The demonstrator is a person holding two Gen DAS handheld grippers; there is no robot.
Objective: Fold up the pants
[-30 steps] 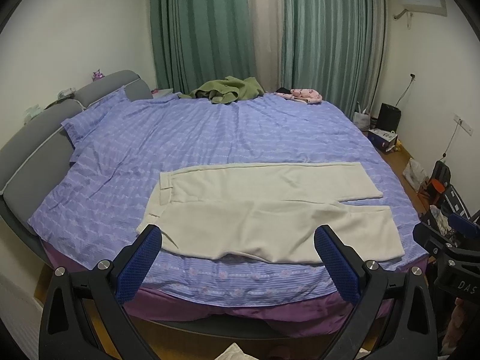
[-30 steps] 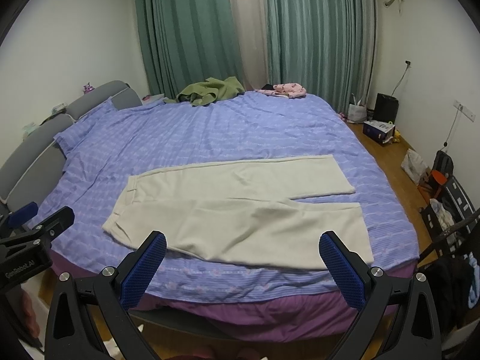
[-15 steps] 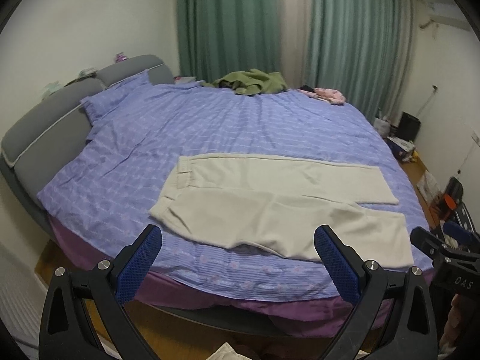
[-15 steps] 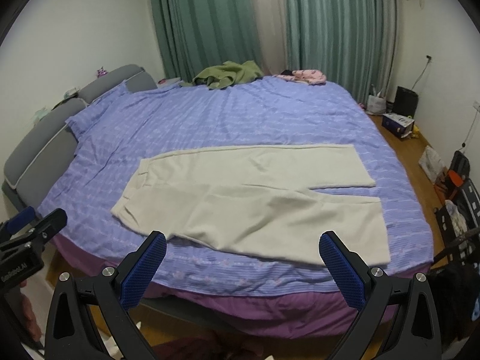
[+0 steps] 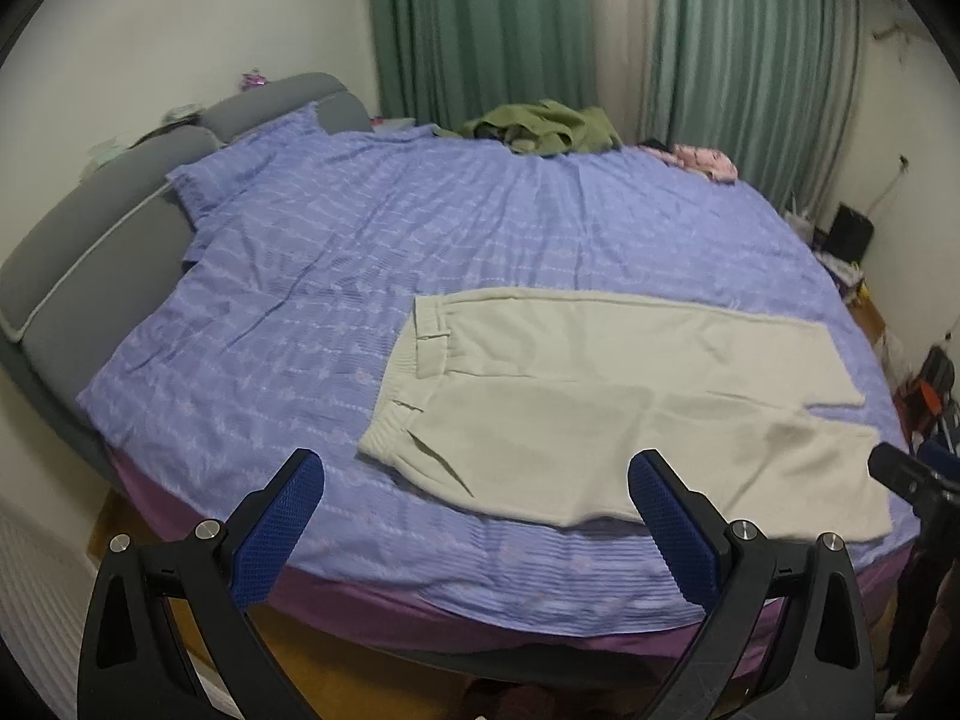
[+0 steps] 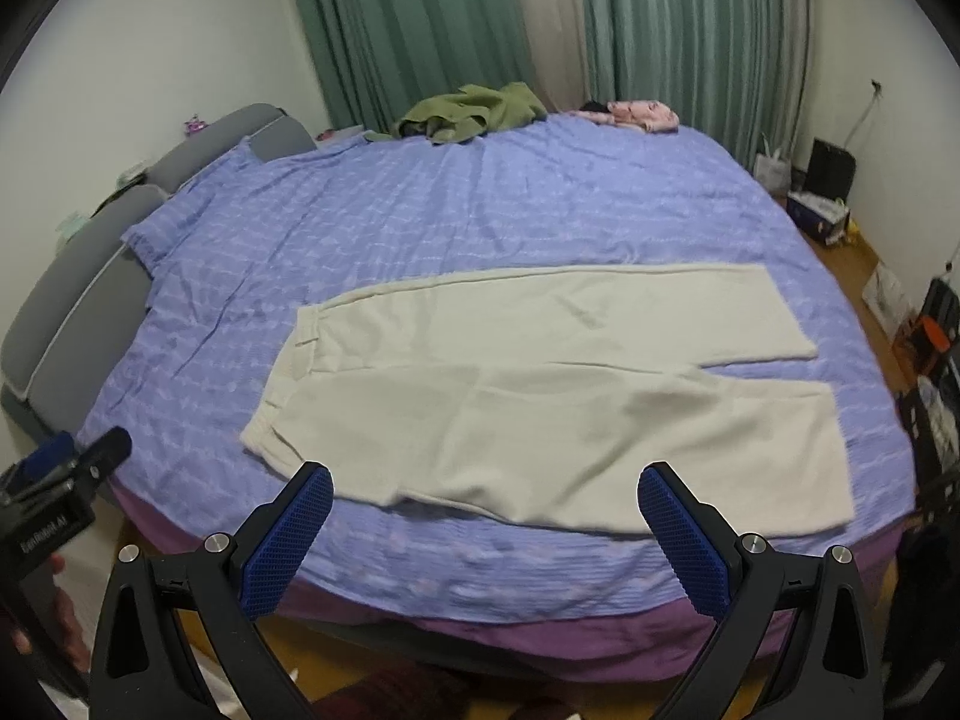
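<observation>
Cream pants (image 5: pixel 606 402) lie flat on the purple-blue bedspread (image 5: pixel 372 276) near the bed's front edge, waistband to the left, both legs running right, slightly split at the hems. Left gripper (image 5: pixel 474 510) held level off the bed's front edge, jaws spread wide, holding nothing; the waistband corner sits just beyond its blue pads. Right gripper (image 6: pixel 486 510) likewise spread wide and empty, the near leg's edge just beyond it. Far side of bed: green garment (image 6: pixel 474 111), pink item (image 6: pixel 639 114). Grey headboard (image 5: pixel 90 228) left, green curtains (image 6: pixel 420 18) behind
</observation>
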